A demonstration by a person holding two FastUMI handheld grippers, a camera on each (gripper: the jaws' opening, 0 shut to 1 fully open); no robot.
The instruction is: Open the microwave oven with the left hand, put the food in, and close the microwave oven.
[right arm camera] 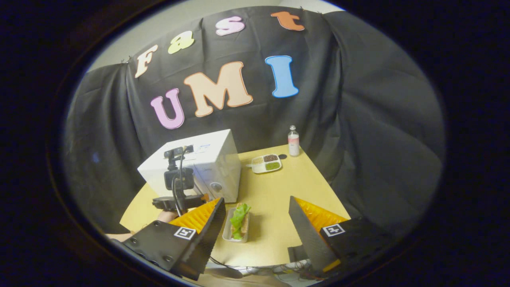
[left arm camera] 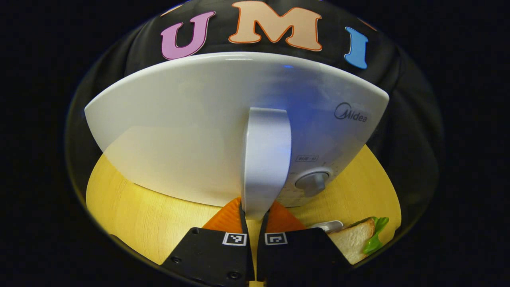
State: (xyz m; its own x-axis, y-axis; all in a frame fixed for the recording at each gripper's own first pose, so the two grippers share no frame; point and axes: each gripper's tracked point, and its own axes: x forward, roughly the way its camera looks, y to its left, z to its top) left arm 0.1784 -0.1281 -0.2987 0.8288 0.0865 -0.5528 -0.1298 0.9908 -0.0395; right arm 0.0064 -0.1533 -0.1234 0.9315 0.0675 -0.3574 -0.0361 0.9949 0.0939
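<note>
The white microwave [left arm camera: 179,131] stands close in front in the left gripper view, its door closed. My left gripper [left arm camera: 257,205] is shut on the lower end of the upright door handle [left arm camera: 266,151], one finger on each side. The food, a sandwich with lettuce [left arm camera: 356,239], lies in a small white tray [left arm camera: 328,225] to the right on the table. In the right gripper view the microwave [right arm camera: 207,163] is at the left, with the left gripper [right arm camera: 179,201] at its front. The sandwich [right arm camera: 239,218] lies below the open, empty right gripper [right arm camera: 257,201].
A round knob [left arm camera: 314,183] sits right of the handle. A divided plate of food samples [right arm camera: 267,163] and a small bottle [right arm camera: 293,141] stand at the far side of the wooden table [right arm camera: 275,191]. The booth's black cloth hangs behind.
</note>
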